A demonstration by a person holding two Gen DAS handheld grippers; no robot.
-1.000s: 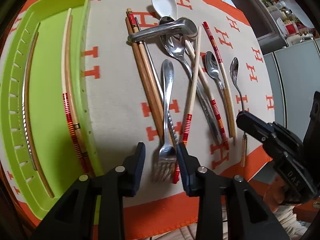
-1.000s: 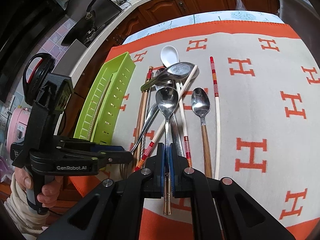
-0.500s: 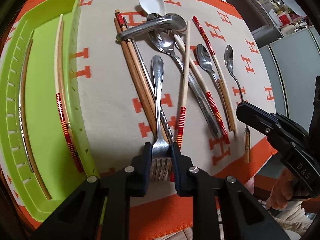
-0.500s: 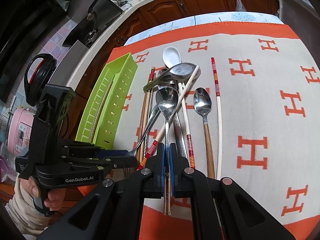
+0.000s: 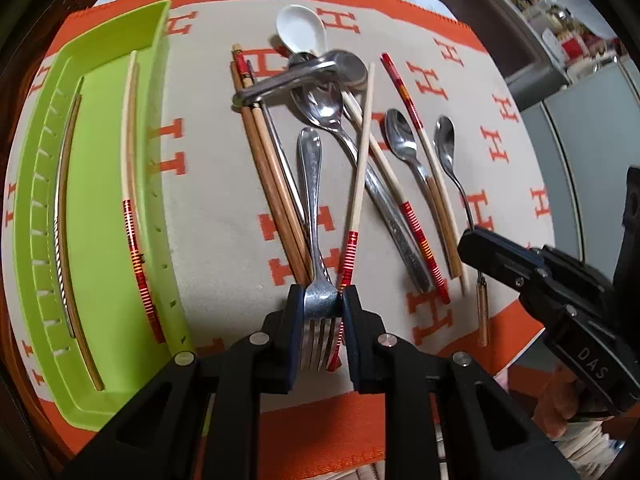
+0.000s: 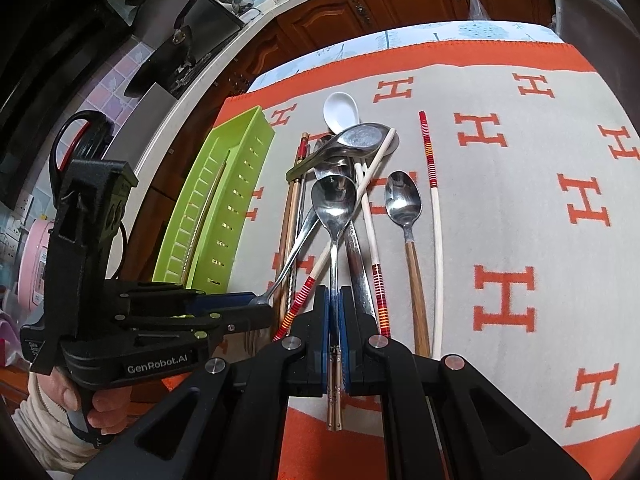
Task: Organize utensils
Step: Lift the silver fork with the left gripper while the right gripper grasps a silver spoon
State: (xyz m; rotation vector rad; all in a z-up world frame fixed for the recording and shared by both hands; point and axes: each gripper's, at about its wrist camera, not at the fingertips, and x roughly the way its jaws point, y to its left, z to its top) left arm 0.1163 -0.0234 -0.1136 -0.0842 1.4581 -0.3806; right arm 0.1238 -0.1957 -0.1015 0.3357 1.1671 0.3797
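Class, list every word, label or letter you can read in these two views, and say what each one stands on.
"GenRobot.AI": white print on the body of the left gripper, right wrist view.
"DAS": on the body of the right gripper, left wrist view.
"H": orange letter repeated across the cloth.
Packages on the far shelves: too small and blurred to read.

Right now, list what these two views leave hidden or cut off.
- Fork tines: left wrist view, partly covered by the left gripper jaws.
- Slim spoon handle: right wrist view, mid part covered by the right gripper jaws.
- Green tray inside: right wrist view, mostly behind its wall.
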